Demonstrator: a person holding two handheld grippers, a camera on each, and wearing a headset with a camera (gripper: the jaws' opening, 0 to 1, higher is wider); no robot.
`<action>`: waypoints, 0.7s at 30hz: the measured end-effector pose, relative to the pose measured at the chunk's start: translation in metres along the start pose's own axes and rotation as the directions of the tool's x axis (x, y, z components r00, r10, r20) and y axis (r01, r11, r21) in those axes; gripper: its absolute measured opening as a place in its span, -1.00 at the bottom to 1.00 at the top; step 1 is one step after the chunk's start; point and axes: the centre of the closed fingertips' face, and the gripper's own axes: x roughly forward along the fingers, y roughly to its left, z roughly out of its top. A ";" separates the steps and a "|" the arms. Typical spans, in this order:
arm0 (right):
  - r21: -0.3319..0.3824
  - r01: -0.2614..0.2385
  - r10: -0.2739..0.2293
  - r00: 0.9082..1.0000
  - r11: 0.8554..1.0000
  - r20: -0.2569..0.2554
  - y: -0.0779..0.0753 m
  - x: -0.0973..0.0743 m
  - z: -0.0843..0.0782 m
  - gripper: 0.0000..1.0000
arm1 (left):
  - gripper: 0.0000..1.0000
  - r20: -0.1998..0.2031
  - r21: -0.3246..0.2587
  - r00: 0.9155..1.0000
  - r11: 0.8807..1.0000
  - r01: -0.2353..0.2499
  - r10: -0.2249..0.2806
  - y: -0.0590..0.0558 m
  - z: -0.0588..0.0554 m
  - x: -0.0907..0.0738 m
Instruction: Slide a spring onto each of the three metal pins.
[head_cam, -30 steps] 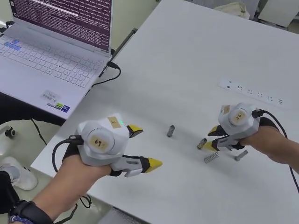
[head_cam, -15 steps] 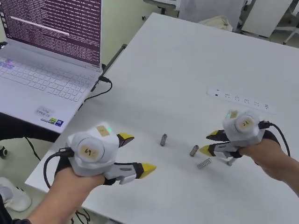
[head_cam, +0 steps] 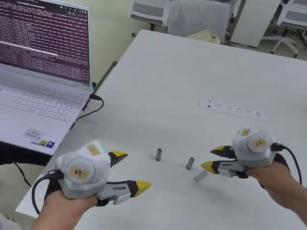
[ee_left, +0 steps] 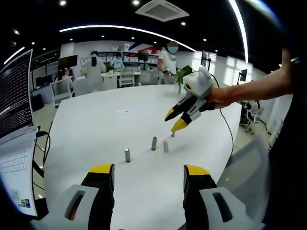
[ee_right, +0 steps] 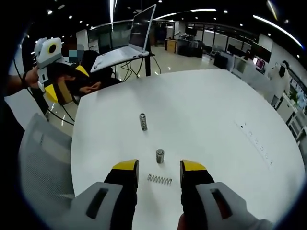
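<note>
One spring (head_cam: 201, 176) lies on the desk (head_cam: 168, 86) beside my right gripper (head_cam: 209, 158), fingers spread. Left gripper (head_cam: 134, 168) likewise spread, empty.

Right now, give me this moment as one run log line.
left gripper: open, hovering | right gripper: open, jaws toward loose spring lying flat | near pin, far pin: upright

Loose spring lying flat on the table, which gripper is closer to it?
Right. The right gripper is just beside the spring, jaws framing it. The left gripper sits far off, past both upright pins.
</note>
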 end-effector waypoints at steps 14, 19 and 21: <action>0.104 0.058 -0.069 0.992 0.993 0.107 0.006 -0.039 -0.007 -0.25 | 0.07 0.008 0.008 1.000 1.000 0.010 -0.010 -0.005 0.004 0.006; 0.143 0.083 -0.103 0.985 0.986 0.140 0.005 -0.054 -0.011 -0.22 | 0.07 0.009 0.016 1.000 1.000 0.016 -0.016 -0.007 0.007 0.009; 0.166 0.089 -0.115 0.981 0.982 0.156 0.004 -0.060 -0.013 -0.20 | 0.07 0.006 0.020 1.000 1.000 0.020 -0.020 -0.008 0.007 0.010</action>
